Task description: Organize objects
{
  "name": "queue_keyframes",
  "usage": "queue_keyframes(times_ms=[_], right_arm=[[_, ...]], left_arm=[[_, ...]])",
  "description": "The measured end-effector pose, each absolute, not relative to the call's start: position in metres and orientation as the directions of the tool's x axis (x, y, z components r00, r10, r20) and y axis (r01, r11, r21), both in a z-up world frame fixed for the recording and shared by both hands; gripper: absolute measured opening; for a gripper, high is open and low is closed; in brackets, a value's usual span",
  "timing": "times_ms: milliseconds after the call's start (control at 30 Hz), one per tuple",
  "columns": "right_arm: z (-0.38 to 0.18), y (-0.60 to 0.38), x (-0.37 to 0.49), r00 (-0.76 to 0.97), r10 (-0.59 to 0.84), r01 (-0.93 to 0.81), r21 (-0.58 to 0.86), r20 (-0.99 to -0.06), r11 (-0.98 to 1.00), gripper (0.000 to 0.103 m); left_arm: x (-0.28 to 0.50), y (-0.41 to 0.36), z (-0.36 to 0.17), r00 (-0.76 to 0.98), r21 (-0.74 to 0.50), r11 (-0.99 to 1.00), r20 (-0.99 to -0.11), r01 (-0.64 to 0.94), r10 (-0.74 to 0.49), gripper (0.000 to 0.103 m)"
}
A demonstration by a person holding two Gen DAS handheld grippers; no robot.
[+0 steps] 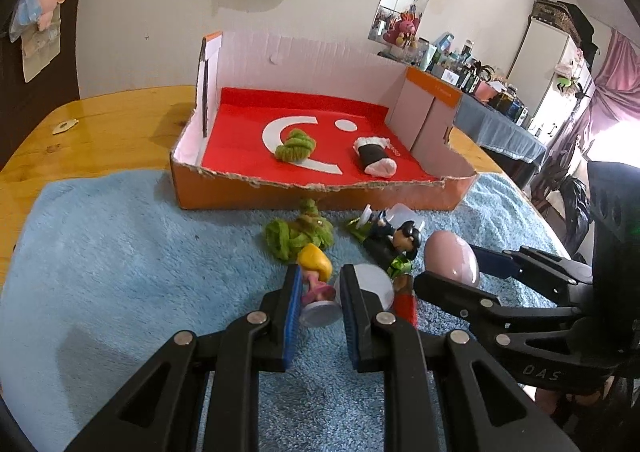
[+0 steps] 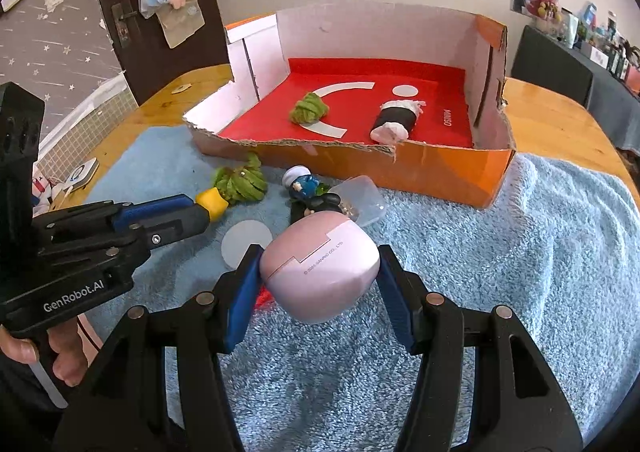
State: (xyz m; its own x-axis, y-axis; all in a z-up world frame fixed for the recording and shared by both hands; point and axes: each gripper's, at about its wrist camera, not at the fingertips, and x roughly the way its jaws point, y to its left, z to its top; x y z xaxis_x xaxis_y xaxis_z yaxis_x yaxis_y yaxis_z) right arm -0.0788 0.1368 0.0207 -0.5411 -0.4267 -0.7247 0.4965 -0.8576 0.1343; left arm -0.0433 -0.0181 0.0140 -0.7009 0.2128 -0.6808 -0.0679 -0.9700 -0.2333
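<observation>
My left gripper (image 1: 320,288) straddles a yellow-haired figurine (image 1: 316,278) lying on the blue towel (image 1: 120,252); the jaws stand a little apart from it. My right gripper (image 2: 318,272) is shut on a pink egg-shaped capsule (image 2: 320,272), also seen in the left wrist view (image 1: 452,258). A green yarn bundle (image 1: 298,234), a dark-haired figurine (image 1: 394,238), a white disc (image 2: 246,244) and a clear lid (image 2: 362,200) lie on the towel. The cardboard box (image 1: 320,192) with red floor holds a green yarn ball (image 1: 296,146) and a black-and-white roll (image 1: 374,156).
The towel covers a wooden table (image 1: 112,124). A red object (image 1: 406,306) lies by my left gripper's right finger. The box has tall white walls (image 2: 380,36) at back and sides and a low torn front edge. A dark door (image 2: 132,12) stands behind the table.
</observation>
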Motion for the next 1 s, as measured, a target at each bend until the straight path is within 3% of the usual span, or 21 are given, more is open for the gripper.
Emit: queue_keyframes(times_ms=[1000], right_arm=[[0.047, 0.136, -0.085, -0.566, -0.447, 0.502, 0.141, -0.693, -0.853, 0.055]], left_arm=[[-0.053, -0.017, 0.049, -0.741, -0.228, -0.970, -0.635, -0.089, 0.217, 0.020]])
